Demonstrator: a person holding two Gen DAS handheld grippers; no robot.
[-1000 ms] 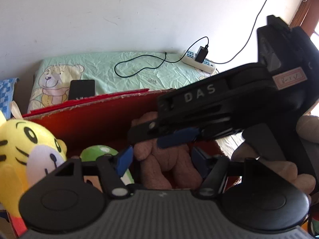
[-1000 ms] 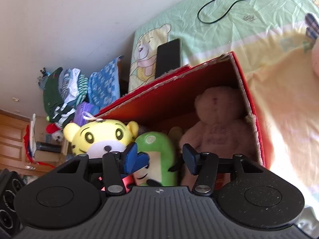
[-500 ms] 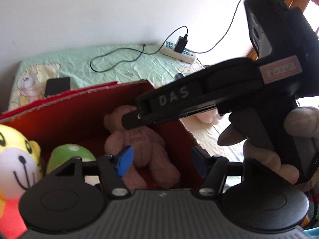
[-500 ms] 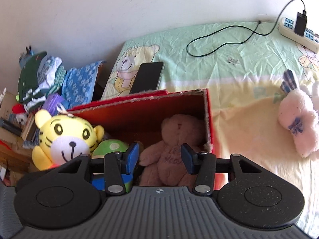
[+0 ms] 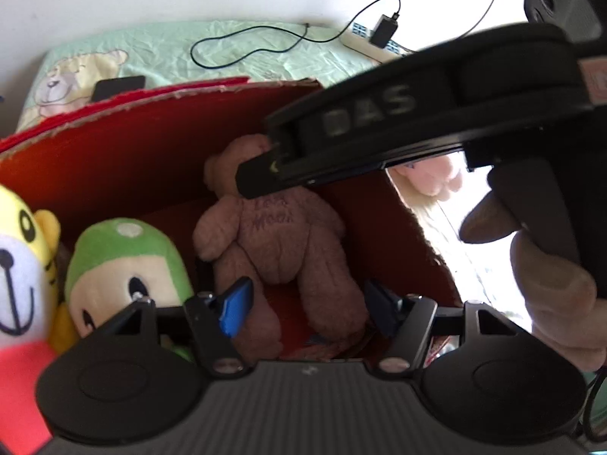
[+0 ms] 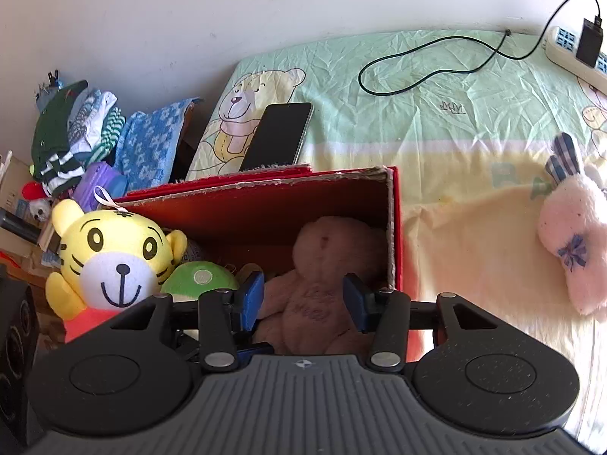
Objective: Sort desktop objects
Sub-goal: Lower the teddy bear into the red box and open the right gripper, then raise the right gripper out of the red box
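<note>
Hovering low in both frames, the left gripper [image 5: 305, 309] and right gripper [image 6: 301, 301] stand with jaws apart, empty, over the brown teddy bear [image 6: 322, 280] in the red box [image 6: 394, 227]. Beside it sit a green plush [image 5: 125, 265] and yellow tiger [image 6: 114, 258]. Only the right wrist view shows the pink bunny [image 6: 569, 246] far right and the phone [image 6: 279, 136] beyond.

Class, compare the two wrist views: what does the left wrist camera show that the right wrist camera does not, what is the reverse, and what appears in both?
Left wrist only: the right gripper's black body marked DAS and the hand holding it.

Right wrist only: folded clothes and a blue towel.

Both: red box, brown teddy bear, yellow tiger, green plush, phone, power strip.
</note>
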